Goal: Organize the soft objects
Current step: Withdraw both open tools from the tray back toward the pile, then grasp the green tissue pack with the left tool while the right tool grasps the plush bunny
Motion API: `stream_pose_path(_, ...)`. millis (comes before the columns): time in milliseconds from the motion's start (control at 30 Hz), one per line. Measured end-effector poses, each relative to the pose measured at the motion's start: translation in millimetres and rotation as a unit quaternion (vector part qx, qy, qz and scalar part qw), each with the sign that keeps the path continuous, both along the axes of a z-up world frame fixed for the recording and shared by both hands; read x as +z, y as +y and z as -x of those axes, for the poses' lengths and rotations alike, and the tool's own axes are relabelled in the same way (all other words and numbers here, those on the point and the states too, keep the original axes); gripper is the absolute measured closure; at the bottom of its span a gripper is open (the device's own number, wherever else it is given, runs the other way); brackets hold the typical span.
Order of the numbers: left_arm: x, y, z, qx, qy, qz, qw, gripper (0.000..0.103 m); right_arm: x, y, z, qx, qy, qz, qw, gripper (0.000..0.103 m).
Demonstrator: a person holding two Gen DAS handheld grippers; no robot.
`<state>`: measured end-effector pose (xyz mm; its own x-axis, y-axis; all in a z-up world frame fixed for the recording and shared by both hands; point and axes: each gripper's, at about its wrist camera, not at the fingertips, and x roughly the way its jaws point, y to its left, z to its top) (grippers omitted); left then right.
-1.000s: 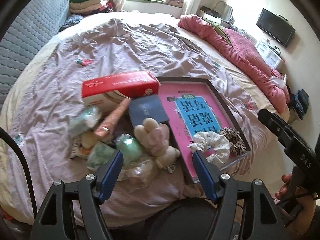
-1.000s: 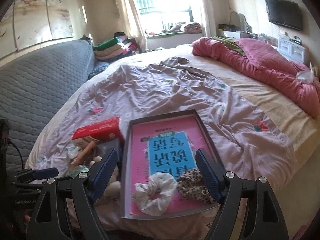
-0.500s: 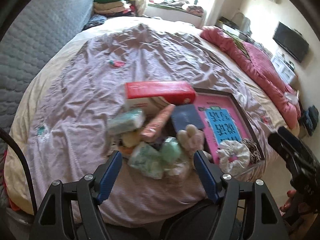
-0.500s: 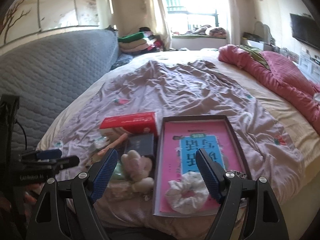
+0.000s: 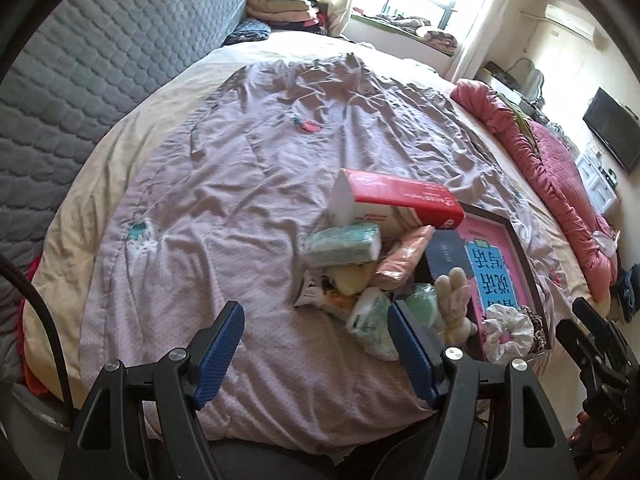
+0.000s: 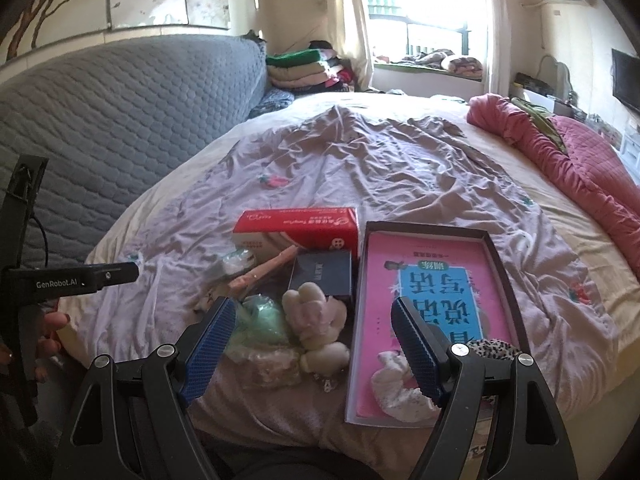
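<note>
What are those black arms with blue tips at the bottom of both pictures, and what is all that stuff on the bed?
Those are grabbing tools. A person holds one in each hand, and each carries a small camera looking out between its two blue fingers. One picture comes from the left tool, the other from the right tool. Both tools are open and hold nothing.

On the bed's purple sheet lies a pile: a red box, a plush bunny, a pink tube and some soft packets. Beside the pile is a dark tray holding a pink book, a white scrunchie and a leopard scrunchie.
</note>
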<state>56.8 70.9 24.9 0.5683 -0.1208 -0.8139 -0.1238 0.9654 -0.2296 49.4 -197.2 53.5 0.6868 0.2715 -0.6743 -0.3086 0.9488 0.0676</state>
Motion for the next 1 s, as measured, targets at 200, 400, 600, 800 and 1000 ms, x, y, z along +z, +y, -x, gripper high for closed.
stream_pose_path(200, -9.0, 4.3, -1.2, 0.002, 0.009, 0.006, 0.9999, 0.03, -15.2, 6.7, -4.0, 0.006, 0.019, 0.008, 1.0, 0.022)
stream_pose_path(400, -18.9, 1.1, -12.9, -0.004, 0.013, 0.023, 0.9996, 0.03, -28.2, 11.1, -9.5, 0.012, 0.028, 0.017, 0.999, 0.022)
stream_pose_path(600, -35.9, -6.0, -43.2, -0.012, 0.031, 0.054, 0.998, 0.023, -43.0, 10.3, -19.3, 0.01, 0.043, 0.019, 0.999, 0.022)
stream_pose_path(800, -51.3, -21.5, -80.5, -0.026, 0.048, 0.037, 0.9978, 0.021, -56.6, 7.9, -30.8, 0.007, 0.059, 0.02, 0.998, 0.022)
stream_pose_path(1000, -59.0, -23.0, -118.0, -0.043, 0.052, 0.071, 0.9952, 0.02, -64.9, 4.4, -41.4, 0.005, 0.068, 0.015, 0.998, 0.022)
